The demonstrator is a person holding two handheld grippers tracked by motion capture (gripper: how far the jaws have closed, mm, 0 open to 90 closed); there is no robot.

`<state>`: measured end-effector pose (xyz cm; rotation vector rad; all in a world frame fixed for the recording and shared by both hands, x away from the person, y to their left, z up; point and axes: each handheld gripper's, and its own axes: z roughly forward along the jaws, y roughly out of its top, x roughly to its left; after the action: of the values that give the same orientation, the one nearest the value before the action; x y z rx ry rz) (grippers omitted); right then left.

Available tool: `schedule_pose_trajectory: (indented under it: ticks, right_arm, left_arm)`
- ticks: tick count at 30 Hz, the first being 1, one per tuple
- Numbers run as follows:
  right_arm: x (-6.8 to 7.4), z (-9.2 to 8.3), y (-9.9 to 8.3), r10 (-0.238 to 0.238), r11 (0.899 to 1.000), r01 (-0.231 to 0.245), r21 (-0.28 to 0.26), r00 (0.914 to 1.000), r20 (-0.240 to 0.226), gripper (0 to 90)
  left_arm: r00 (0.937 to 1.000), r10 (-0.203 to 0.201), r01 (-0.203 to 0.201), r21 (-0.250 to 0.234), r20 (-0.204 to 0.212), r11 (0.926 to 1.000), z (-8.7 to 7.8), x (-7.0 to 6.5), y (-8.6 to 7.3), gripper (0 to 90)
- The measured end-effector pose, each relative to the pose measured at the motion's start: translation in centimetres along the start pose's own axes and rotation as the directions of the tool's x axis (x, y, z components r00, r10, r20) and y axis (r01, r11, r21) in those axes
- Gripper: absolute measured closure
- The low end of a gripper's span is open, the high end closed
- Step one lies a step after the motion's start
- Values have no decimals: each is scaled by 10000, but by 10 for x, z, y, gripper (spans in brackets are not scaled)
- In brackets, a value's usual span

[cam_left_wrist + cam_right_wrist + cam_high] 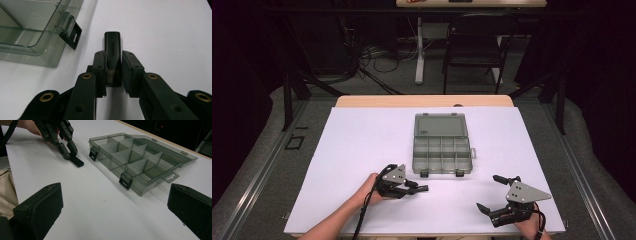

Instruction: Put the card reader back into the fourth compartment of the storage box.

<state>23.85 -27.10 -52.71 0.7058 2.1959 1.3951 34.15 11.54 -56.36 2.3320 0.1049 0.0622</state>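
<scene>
A small black rectangular plug-like block (112, 41) lies flat on the white table top, and my left gripper (113, 53) is shut on its near end, with both pads against its sides. In the high view the left gripper (418, 188) sits just in front of the near left corner of a clear grey compartment box (414, 156). The block (425, 188) pokes out from its tips. The box's lid lies open and flat behind it. My right gripper (490, 193) stands open near the front right of the table, nothing between its jaws. From the right gripper view (115, 187), the left gripper (70, 153) holds the block (78, 162) beside the box (110, 164).
The box's two black latches (72, 35) hang down on its near wall, one close to the left gripper. The white sheet (362, 150) covers the table up to a wooden strip at the far edge. A dark chair (474, 47) and a table leg (419, 50) stand beyond.
</scene>
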Motion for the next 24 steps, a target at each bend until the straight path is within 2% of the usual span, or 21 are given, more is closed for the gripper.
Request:
schedule_pose_trajectory:
  ticks: [7,24]
  right_arm:
    - [-1,-1,0,19,10000,-19,-11,10000,10,0]
    - [0,-1,0,20,10000,-20,30,10000,9,0]
  left_arm:
    - [9998,-18,15,-154,-173,9999,-3,-2,1,743]
    - [9996,-167,151,-641,-247,9978,-12,-6,8,744]
